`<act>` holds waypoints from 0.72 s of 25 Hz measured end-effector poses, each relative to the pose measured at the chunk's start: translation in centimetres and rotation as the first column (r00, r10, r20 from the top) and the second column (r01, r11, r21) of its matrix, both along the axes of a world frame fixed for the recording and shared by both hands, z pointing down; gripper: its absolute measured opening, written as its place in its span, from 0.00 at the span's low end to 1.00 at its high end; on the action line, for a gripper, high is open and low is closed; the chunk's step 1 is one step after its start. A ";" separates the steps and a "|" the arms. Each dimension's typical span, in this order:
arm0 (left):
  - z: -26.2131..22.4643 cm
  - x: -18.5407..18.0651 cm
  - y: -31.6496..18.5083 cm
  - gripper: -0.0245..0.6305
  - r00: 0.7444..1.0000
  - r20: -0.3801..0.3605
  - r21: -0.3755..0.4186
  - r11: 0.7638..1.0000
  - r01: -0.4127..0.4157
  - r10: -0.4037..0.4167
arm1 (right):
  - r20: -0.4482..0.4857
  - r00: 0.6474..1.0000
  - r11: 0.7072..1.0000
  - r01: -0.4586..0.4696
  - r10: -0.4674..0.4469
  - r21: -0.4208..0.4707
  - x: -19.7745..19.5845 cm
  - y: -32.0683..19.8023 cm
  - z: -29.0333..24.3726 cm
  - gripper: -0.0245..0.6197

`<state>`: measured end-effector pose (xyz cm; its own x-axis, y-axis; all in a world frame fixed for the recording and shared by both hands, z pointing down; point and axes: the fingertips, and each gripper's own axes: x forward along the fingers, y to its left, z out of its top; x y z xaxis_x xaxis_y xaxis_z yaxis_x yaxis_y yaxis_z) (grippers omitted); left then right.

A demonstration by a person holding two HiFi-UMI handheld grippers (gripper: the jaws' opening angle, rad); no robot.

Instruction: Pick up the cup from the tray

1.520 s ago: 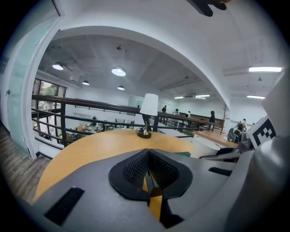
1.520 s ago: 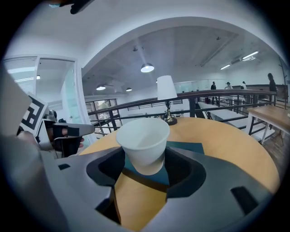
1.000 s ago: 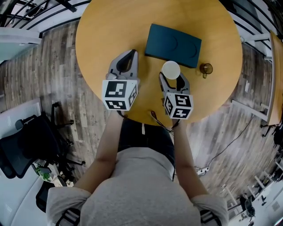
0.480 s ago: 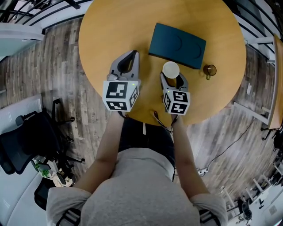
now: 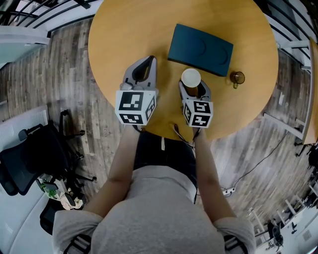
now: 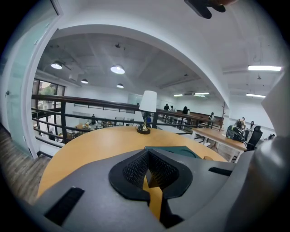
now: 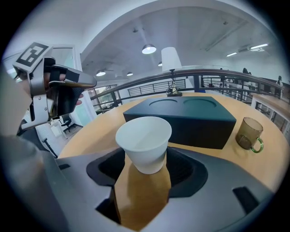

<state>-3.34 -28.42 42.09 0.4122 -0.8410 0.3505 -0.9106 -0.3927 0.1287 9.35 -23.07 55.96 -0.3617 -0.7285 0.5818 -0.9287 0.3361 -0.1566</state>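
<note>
The right gripper (image 7: pixel 146 159) clamps the white paper cup (image 7: pixel 144 141), mid-frame in the head view, just below the dark teal rectangular tray (image 5: pixel 200 43). The left gripper (image 5: pixel 147 63) is closed and empty. Round wooden table (image 5: pixel 129 30) beneath; grey plank floor (image 5: pixel 64 64) around.

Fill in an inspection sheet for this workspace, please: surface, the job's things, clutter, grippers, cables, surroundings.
Surface: round wooden table.
Job's things: white cup between the right gripper's fingers, off the dark tray and in front of it.
Clutter: glass mug beside the tray; lamp at the far edge.
Grippers: right gripper closed on the cup; left gripper shut, empty.
Cables: short cable at the near edge; floor cable.
Surroundings: wooden floor, black chair, railing.
</note>
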 end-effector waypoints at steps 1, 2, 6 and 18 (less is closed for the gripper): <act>0.0 0.0 0.0 0.05 1.000 0.000 0.000 1.000 0.000 0.000 | 0.004 1.000 1.000 0.004 -0.004 0.001 -0.1 0.1 -0.1 0.42; 0.0 0.0 0.1 0.05 1.000 -0.001 0.000 1.000 0.000 0.000 | 0.008 1.000 1.000 0.006 -0.006 0.003 -0.1 0.1 -0.2 0.42; -0.2 0.1 -0.2 0.05 1.000 -0.002 0.003 1.000 0.000 0.000 | 0.019 1.000 1.000 0.004 -0.004 0.015 0.1 0.2 -1.0 0.44; -0.5 -0.3 -0.4 0.05 1.000 0.001 0.015 1.000 0.009 -0.009 | 0.054 0.998 1.000 0.017 -0.018 0.013 1.0 2.0 -2.7 0.48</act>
<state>-3.62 -28.83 41.55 0.4043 -0.8499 0.3380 -0.9142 -0.3864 0.1218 10.38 -21.07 53.24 -0.4051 -0.7289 0.5519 -0.9130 0.3546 -0.2018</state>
